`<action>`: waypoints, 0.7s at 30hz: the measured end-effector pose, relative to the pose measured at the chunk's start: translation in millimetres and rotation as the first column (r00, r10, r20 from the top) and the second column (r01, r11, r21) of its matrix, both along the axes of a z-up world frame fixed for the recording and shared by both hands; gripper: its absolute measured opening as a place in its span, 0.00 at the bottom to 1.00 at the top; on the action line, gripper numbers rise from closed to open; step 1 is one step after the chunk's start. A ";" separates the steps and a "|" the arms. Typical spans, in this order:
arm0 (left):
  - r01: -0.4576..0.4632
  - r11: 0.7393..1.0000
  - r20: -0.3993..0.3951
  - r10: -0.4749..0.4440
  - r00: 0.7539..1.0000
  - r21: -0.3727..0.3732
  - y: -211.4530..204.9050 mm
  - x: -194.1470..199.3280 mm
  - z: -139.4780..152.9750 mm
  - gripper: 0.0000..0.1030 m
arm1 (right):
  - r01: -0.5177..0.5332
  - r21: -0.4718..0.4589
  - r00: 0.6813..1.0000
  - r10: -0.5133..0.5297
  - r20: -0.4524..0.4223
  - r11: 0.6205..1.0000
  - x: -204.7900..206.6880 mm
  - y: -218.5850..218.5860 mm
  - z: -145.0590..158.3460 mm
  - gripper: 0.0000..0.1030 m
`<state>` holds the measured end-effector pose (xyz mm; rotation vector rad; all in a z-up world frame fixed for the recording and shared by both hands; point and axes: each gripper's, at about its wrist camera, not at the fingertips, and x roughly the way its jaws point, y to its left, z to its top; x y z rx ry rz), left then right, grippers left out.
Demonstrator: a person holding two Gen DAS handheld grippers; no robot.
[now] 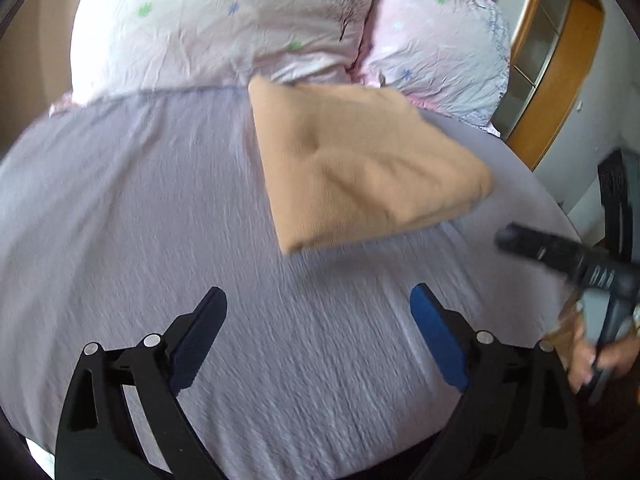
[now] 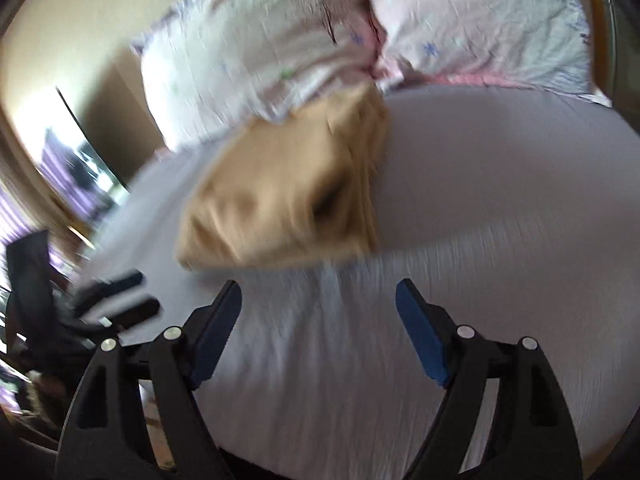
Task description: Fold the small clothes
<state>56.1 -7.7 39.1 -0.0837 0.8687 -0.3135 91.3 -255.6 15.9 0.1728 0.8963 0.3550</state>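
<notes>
Both claws spread apart, empty: left claw [image 1: 318,300], right claw [image 2: 318,292]. Folded tan garment [image 1: 352,172] lies on lilac bed [image 1: 120,200], touching pillows [image 1: 220,28].

Tan garment [image 1: 360,160] [image 2: 288,200] — folded into a compact wedge, lying flat, well ahead of both open jaws — untouched.
</notes>
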 end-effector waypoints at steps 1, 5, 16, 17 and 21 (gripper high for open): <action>-0.007 1.000 -0.015 0.007 1.000 -0.004 0.0 1.6 -4.4 0.91 | -0.006 -0.028 1.000 0.006 -0.012 1.000 -1.5 7.3 -7.6 0.77; -0.040 0.996 -0.002 0.040 0.999 0.078 -8.4 4.3 -10.1 0.91 | -0.002 -0.109 1.000 0.002 0.004 0.994 -6.1 19.1 -17.2 0.79; -0.057 0.979 -0.003 0.059 0.998 0.194 -26.1 8.6 -16.0 0.94 | 0.023 -0.257 0.999 -0.013 0.039 0.966 -17.9 37.4 -23.2 0.88; -0.057 0.978 -0.002 0.059 0.998 0.199 -27.1 8.9 -16.4 0.95 | 0.025 -0.263 0.999 -0.015 0.040 0.965 -17.3 36.9 -23.8 0.90; -0.081 0.972 -0.002 0.083 0.997 0.222 -27.3 10.0 -18.5 0.99 | 0.045 -0.263 0.999 -0.036 0.038 0.964 -15.0 30.0 -25.8 0.97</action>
